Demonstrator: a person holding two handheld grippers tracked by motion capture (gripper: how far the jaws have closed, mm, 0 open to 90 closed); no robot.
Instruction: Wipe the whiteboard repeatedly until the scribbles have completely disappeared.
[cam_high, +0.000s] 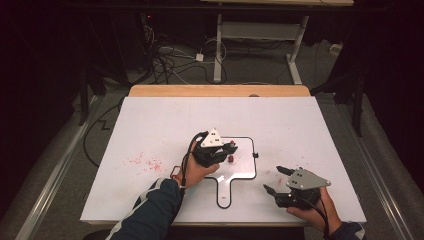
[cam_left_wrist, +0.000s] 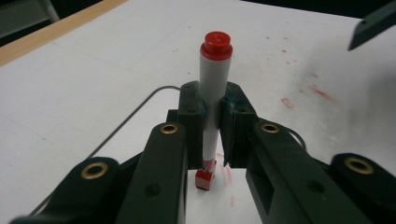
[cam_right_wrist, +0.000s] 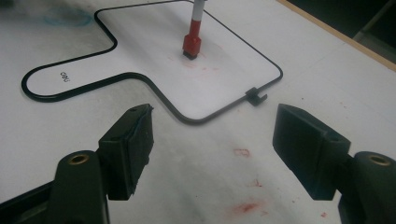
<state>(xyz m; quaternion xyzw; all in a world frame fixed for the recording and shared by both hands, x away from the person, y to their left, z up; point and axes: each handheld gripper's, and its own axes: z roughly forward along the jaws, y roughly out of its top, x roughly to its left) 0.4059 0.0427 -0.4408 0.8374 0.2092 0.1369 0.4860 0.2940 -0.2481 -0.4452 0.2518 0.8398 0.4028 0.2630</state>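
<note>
A white marker (cam_left_wrist: 212, 88) with a red cap on top stands upright, its red lower end (cam_left_wrist: 205, 179) resting on a small paddle-shaped whiteboard (cam_high: 244, 169) with a black rim. My left gripper (cam_left_wrist: 215, 109) is shut on the marker's barrel; in the high view the left gripper (cam_high: 232, 149) sits over the board's upper left part. My right gripper (cam_high: 272, 178) is open and holds nothing, just right of the board's handle near the front edge. The right gripper view has the right gripper (cam_right_wrist: 212, 135) facing the marker (cam_right_wrist: 193, 35) and the board's rim (cam_right_wrist: 276, 71).
The board lies on a white tabletop (cam_high: 150, 125) with red ink smears (cam_high: 147, 162) at the left and more red smears (cam_right_wrist: 245, 206) near my right gripper. A wooden strip (cam_high: 220, 90) edges the far side. Beyond it are cables and another table's legs (cam_high: 218, 50).
</note>
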